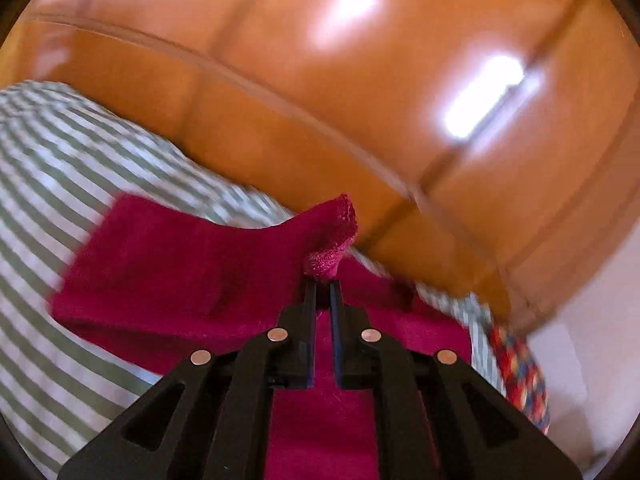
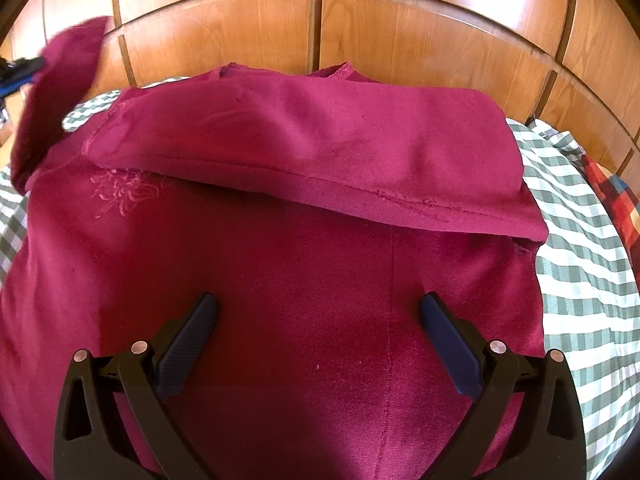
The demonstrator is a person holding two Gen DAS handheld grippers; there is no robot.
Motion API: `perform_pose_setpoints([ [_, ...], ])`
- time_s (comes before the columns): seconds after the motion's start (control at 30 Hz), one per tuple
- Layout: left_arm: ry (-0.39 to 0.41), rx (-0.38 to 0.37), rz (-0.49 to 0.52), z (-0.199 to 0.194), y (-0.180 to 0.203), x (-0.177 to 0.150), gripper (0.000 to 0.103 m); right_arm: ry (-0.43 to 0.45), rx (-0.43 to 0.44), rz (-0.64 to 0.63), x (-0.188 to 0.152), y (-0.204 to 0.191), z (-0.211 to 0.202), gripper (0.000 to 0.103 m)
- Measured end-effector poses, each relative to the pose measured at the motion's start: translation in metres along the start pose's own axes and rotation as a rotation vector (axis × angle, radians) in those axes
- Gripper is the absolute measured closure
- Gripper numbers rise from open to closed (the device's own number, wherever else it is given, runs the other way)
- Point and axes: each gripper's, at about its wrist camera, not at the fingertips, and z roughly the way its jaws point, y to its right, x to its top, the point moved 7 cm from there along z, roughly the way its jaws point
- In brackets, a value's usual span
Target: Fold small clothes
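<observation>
A dark red garment [image 2: 304, 264] lies spread on a green-and-white checked bedsheet [image 2: 580, 264]. One sleeve [image 2: 320, 144] is folded across its upper body. My left gripper [image 1: 323, 282] is shut on the cuff of the other sleeve [image 1: 332, 236] and holds it raised above the bed; that lifted sleeve [image 2: 60, 80] shows at the far left of the right wrist view, with the left gripper [image 2: 24, 68] at its edge. My right gripper [image 2: 320, 312] is open and empty, hovering over the garment's lower body.
A wooden panelled headboard [image 2: 320, 40] stands right behind the bed. A red, blue and yellow patterned cloth [image 2: 616, 208] lies at the right edge of the sheet; it also shows in the left wrist view [image 1: 520, 376].
</observation>
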Motion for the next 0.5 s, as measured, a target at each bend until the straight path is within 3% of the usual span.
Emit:
perform_pose_setpoints([
  [0.07,-0.057,0.006,0.046,0.02,0.019,-0.022,0.092,0.001,0.006,0.007,0.0,0.0,0.0,0.003],
  [0.1,-0.086,0.011,0.059,0.029,0.024,-0.034,0.084,0.001,0.009,0.009,0.0,0.0,0.0,0.003],
  [0.13,-0.12,0.018,0.06,0.038,0.027,-0.046,0.067,0.002,0.012,0.011,0.0,0.001,0.0,0.003],
  [0.2,-0.133,0.032,0.042,0.04,0.023,-0.066,0.058,0.001,0.016,0.013,0.0,0.001,0.0,0.003],
  [0.3,-0.132,0.068,0.059,0.028,0.015,-0.084,0.059,-0.011,0.026,0.019,0.002,0.001,-0.001,0.003],
  [0.37,-0.093,0.1,0.057,0.011,-0.004,-0.091,0.059,-0.016,0.028,0.028,0.007,0.0,-0.006,0.009],
  [0.43,-0.069,0.131,0.054,0.0,-0.019,-0.095,0.059,0.017,0.125,0.07,0.023,-0.01,-0.021,0.03],
  [0.5,-0.076,0.161,0.064,-0.002,-0.033,-0.101,0.059,0.039,0.22,0.091,0.041,-0.028,-0.031,0.032],
])
